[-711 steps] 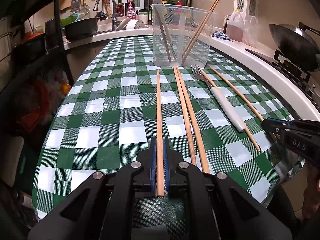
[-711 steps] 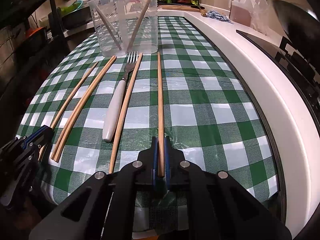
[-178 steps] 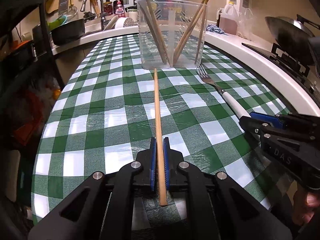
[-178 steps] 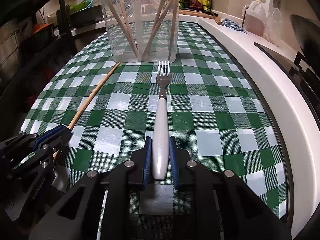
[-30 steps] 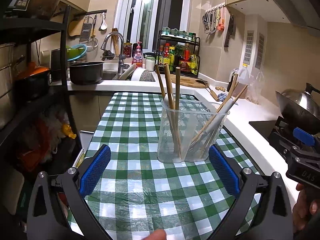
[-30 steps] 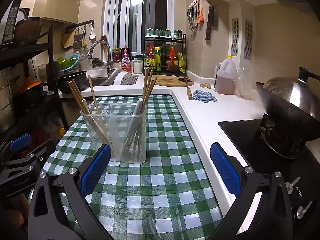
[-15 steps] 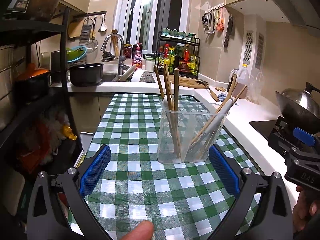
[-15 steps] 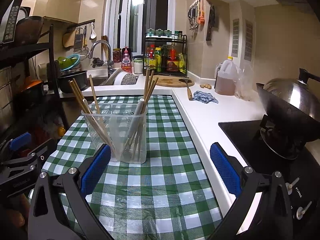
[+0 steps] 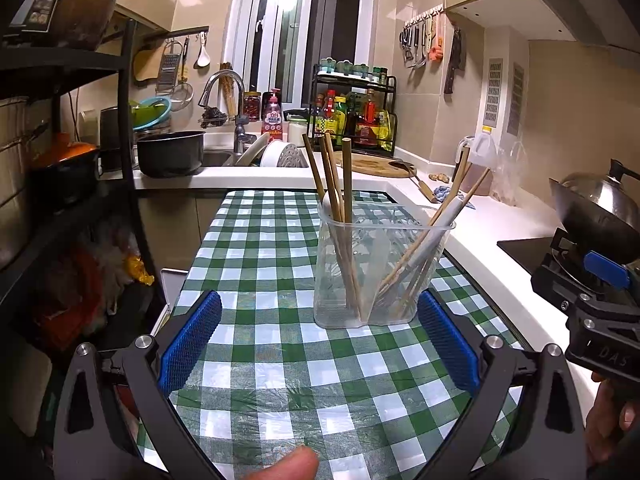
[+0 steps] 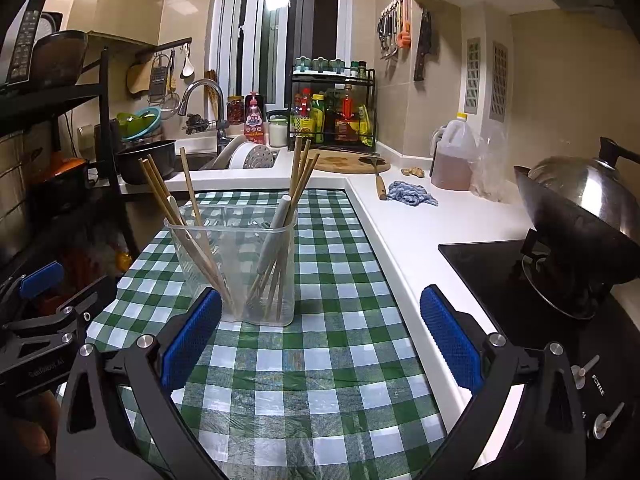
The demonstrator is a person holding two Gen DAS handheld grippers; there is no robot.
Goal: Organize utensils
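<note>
A clear plastic container (image 9: 380, 268) (image 10: 236, 264) stands upright on the green checked tablecloth (image 9: 280, 380) (image 10: 304, 384). Several wooden chopsticks (image 9: 346, 184) (image 10: 304, 176) and the white-handled fork (image 9: 440, 220) (image 10: 276, 220) lean inside it. My left gripper (image 9: 318, 344) is open and empty, held back from the container. My right gripper (image 10: 320, 336) is also open and empty, a little nearer than the container and to its right. Each gripper shows at the edge of the other's view.
A white counter edge (image 10: 384, 248) borders the cloth on the right, with a black hob and a wok (image 10: 580, 224) beyond. A sink (image 9: 216, 156), a dark pot (image 9: 170, 152) and a spice rack (image 10: 332, 112) stand at the back. A dark shelf unit (image 9: 60, 160) lines the left. A fingertip (image 9: 288, 466) pokes in at the bottom.
Both grippers stay open and nearly still. A fingertip has risen further into the bottom of the left wrist view.
</note>
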